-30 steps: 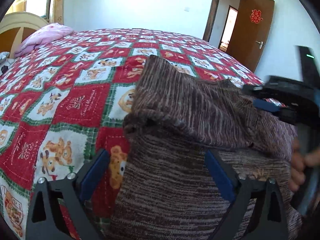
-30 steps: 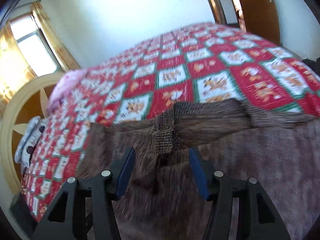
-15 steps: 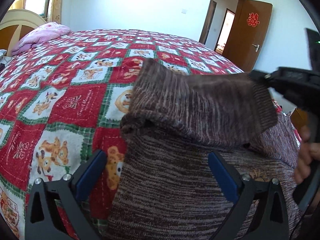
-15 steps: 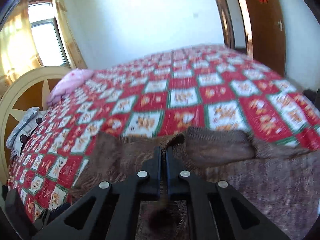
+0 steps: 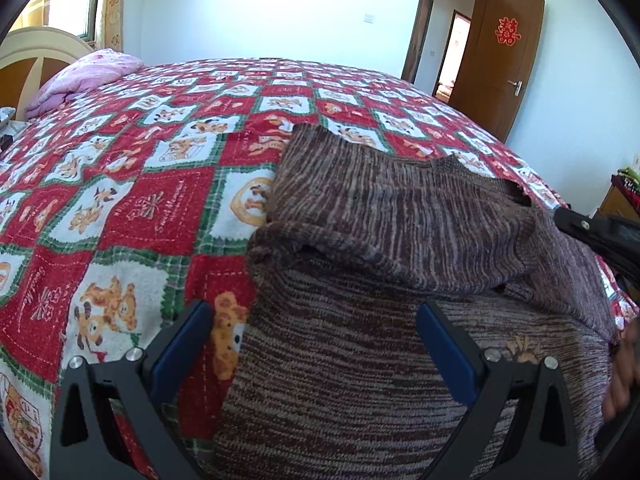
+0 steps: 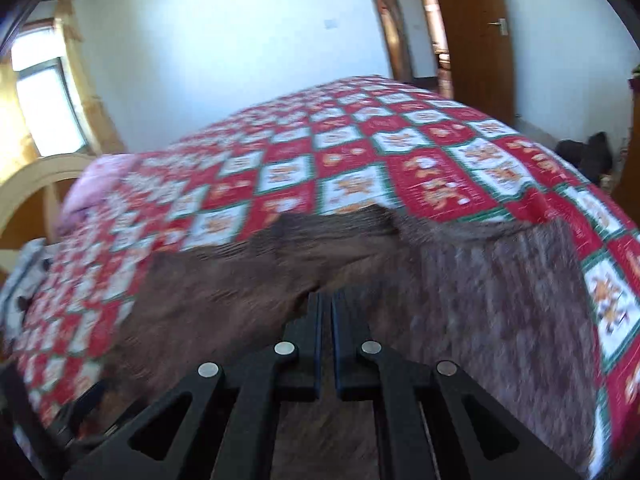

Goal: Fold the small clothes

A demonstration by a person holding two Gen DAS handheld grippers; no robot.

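Observation:
A brown striped knit sweater (image 5: pixel 380 320) lies on the red patchwork quilt (image 5: pixel 140 208), its sleeve (image 5: pixel 392 216) folded across the body. My left gripper (image 5: pixel 316 340) is open and empty, its jaws wide apart just above the sweater's lower left part. My right gripper (image 6: pixel 326 304) is shut on the sweater's folded sleeve edge (image 6: pixel 304 264); that view is motion-blurred. The right gripper's black body also shows at the right edge of the left wrist view (image 5: pixel 596 232).
The bed's quilt (image 6: pixel 360 152) stretches far ahead. A pink pillow (image 5: pixel 80 80) and cream headboard (image 5: pixel 36 40) lie at the far left. An open brown door (image 5: pixel 508 60) is at the far right. Dark items (image 6: pixel 588 152) sit on the floor beyond the bed.
My right gripper closed on the sweater's sleeve edge and has carried it across the body. The sleeve now lies flatter. My left gripper stayed open and nearly still.

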